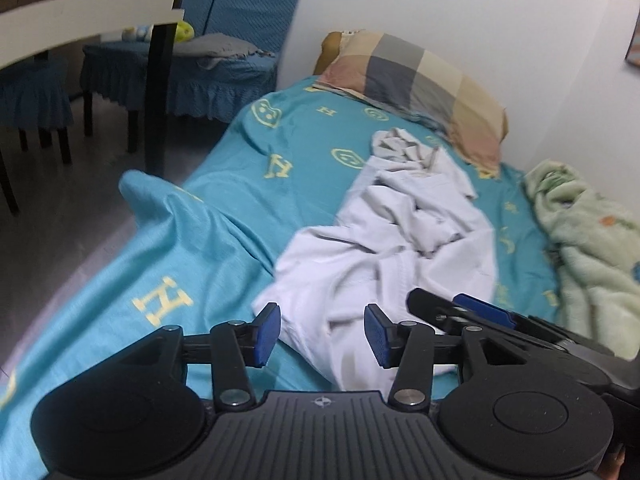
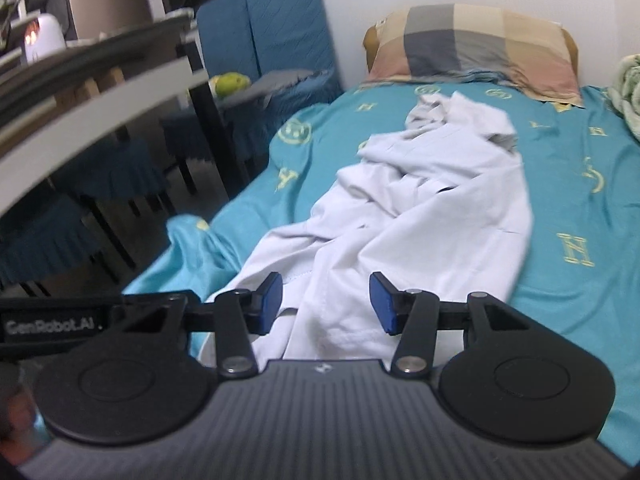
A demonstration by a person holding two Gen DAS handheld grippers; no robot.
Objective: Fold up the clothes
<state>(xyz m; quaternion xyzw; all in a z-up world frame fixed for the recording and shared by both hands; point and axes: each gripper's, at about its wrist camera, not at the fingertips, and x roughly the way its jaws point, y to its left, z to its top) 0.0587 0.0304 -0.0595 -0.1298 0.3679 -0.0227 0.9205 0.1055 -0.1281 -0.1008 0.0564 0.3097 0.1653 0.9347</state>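
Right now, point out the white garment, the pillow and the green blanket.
white garment (image 2: 440, 216), right wrist view, middle of the crumpled cloth
pillow (image 2: 476, 44), right wrist view, centre of the checked cover
green blanket (image 1: 592, 240), left wrist view, middle of the fleece

1. The white garment's near hem is hidden behind the gripper body in the right wrist view.
2. Green blanket cut off by the right edge.
3. Table blurred.

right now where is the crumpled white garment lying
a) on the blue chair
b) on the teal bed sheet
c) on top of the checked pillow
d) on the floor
b: the white garment lies bunched on the teal bed sheet, short of the checked pillow at the head of the bed and apart from the blue chair.
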